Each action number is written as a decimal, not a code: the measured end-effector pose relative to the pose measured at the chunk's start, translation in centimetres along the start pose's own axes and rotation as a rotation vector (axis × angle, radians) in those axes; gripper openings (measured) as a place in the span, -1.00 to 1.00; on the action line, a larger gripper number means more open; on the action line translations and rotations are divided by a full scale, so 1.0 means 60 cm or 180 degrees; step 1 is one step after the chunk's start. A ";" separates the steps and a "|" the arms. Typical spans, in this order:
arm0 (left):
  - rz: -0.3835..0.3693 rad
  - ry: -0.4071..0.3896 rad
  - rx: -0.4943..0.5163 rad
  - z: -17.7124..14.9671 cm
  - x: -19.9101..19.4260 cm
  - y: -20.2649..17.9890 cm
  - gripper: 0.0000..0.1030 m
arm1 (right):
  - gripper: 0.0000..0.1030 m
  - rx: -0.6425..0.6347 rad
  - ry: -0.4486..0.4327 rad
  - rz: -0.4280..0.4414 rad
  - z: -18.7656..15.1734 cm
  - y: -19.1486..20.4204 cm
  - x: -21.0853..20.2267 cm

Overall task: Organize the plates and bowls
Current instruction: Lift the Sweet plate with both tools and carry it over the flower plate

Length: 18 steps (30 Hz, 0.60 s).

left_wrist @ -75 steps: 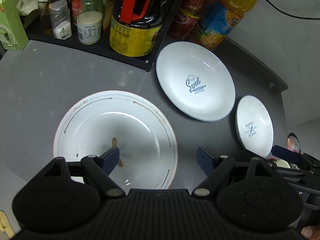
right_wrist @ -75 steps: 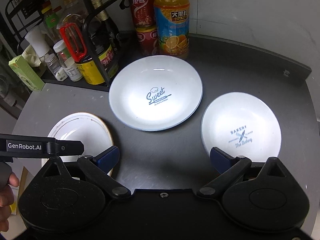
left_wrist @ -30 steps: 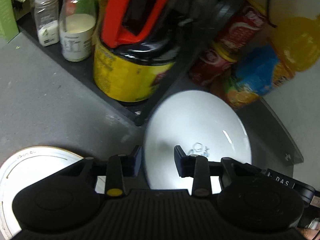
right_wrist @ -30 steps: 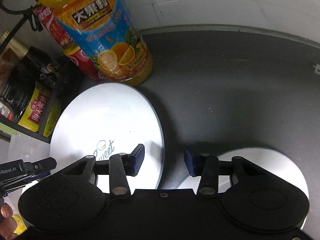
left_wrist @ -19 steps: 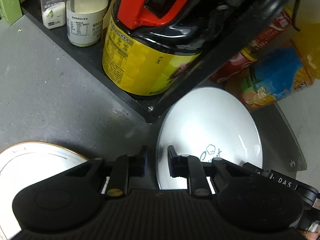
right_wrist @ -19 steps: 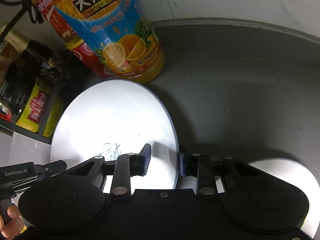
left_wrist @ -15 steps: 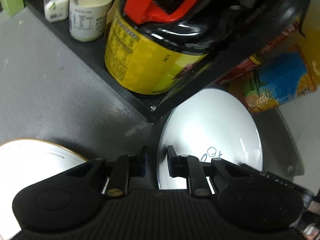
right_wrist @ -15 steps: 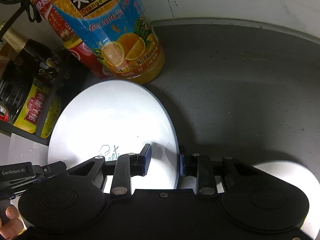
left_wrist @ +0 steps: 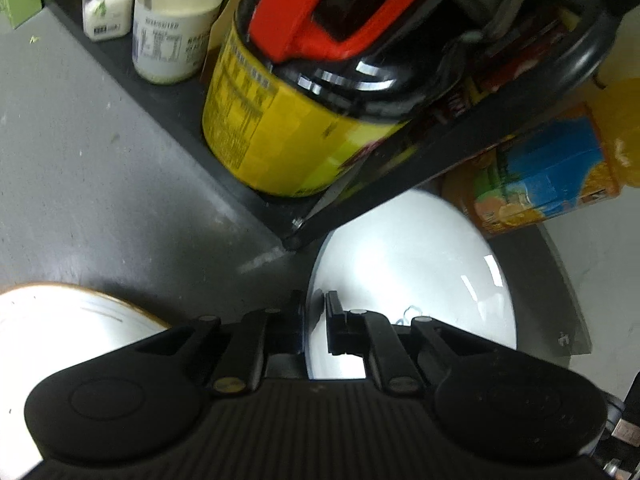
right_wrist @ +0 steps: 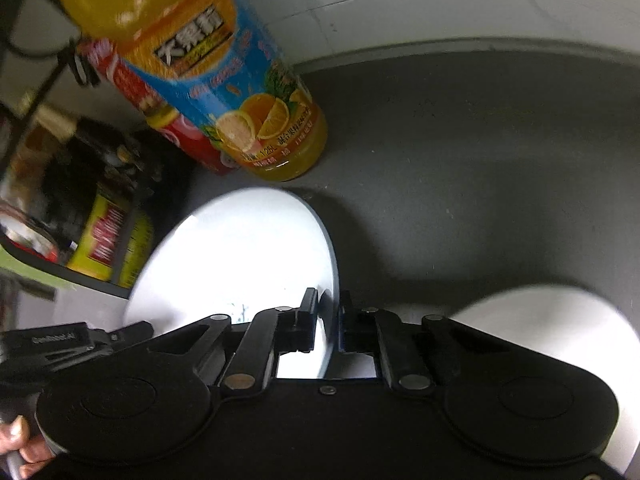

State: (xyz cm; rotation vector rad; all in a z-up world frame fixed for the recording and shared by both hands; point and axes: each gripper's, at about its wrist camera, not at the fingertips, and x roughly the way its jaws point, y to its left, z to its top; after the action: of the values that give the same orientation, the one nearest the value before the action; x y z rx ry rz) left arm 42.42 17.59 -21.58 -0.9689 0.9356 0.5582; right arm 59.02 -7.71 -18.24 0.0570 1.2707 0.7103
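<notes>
Dark grey tabletop (right_wrist: 480, 168), condiment rack (left_wrist: 256, 196) along its far left. Landmark for all placings: white printed plate (left_wrist: 416, 264), lying just in front of the rack's corner post.

- Behind the plate, close to its far rim: orange juice bottle (right_wrist: 224, 92), with a red can (right_wrist: 188, 140) at the bottle's left side.
- On the rack, left of and behind the plate: large yellow-labelled jug with red handle (left_wrist: 280, 120); further left, a white jar (left_wrist: 172, 28) and a small shaker (left_wrist: 106, 4).
- Left of the plate, apart from it: gold-rimmed plate (left_wrist: 60, 320).
- Right of the plate, apart from it: second white plate (right_wrist: 552, 324), partly hidden.

Step in hand, as judged: two-handed pickup of the printed plate.

- Left gripper (left_wrist: 314, 320) clamped on the plate's left rim, one finger above and one below.
- Right gripper (right_wrist: 328, 320) clamped likewise on the right rim.
- Plate apparently tilted or just lifting; contact with the tabletop not determinable.

Next move, as judged: level lift with both grips even, clear of the rack post and the bottle, then carry toward a neighbouring plate for stacking. Target plate not determinable.
</notes>
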 end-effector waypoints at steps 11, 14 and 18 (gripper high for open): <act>-0.0197 0.0097 0.0064 0.008 -0.040 0.021 -0.89 | -0.85 0.0100 -0.0151 0.0077 -0.042 0.012 -0.052; -0.0226 0.0109 0.0118 0.005 -0.052 0.024 -0.89 | -0.85 0.0134 -0.0203 0.0071 -0.051 0.025 -0.061; -0.0283 0.0123 0.0191 0.003 -0.074 0.028 -0.90 | -0.85 0.0143 -0.0283 0.0043 -0.067 0.040 -0.083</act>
State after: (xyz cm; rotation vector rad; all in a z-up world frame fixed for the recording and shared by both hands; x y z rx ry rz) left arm 39.01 18.55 -18.46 -0.9652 0.9342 0.4356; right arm 53.82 -9.75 -14.31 0.1325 1.2022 0.6837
